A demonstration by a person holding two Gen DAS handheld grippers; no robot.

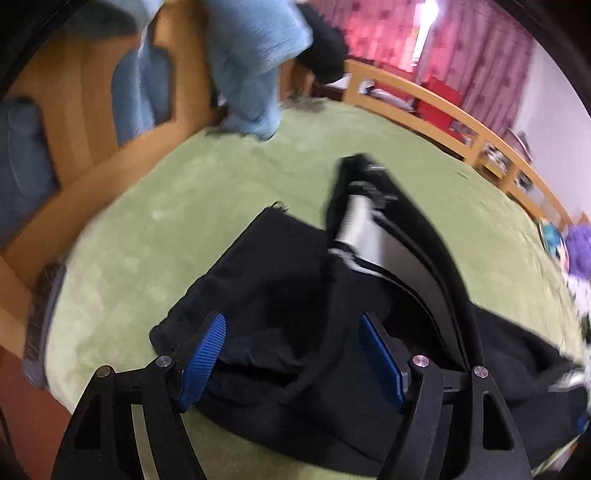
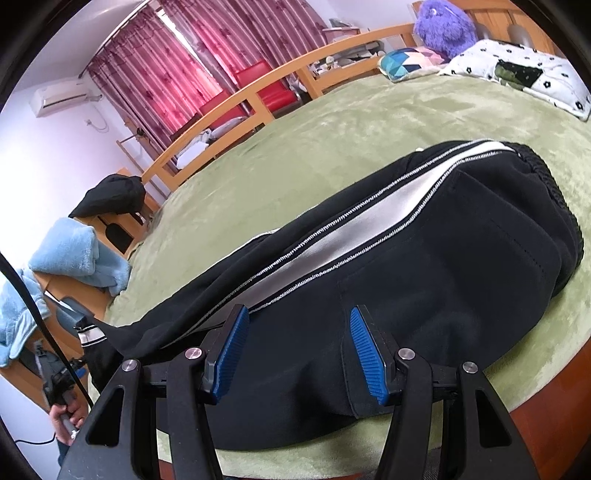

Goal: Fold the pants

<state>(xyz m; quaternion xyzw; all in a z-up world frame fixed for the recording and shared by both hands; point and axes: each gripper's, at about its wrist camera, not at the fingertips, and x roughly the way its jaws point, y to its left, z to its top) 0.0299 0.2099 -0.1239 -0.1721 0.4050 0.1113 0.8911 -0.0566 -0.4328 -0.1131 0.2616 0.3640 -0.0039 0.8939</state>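
Black pants (image 2: 443, 258) with a white side stripe lie lengthwise on the green bedspread (image 2: 332, 122), waistband at the right and legs running left. My right gripper (image 2: 299, 354) stands open just over their near edge, its blue pads apart and not pressing on the cloth. In the blurred left wrist view the pants (image 1: 280, 280) form a rumpled black heap, with the striped part rising behind it. My left gripper (image 1: 293, 356) is open above this heap, the fabric lying loose under and between its pads. A hand (image 2: 68, 410) on a dark handle shows at the lower left.
A light blue blanket (image 2: 74, 251) and a black garment (image 2: 110, 195) hang over the wooden footboard. A curved wooden rail (image 2: 240, 99) runs along the bed's far side. A purple plush toy (image 2: 443, 26) and a flowered pillow (image 2: 517, 70) sit at the head end.
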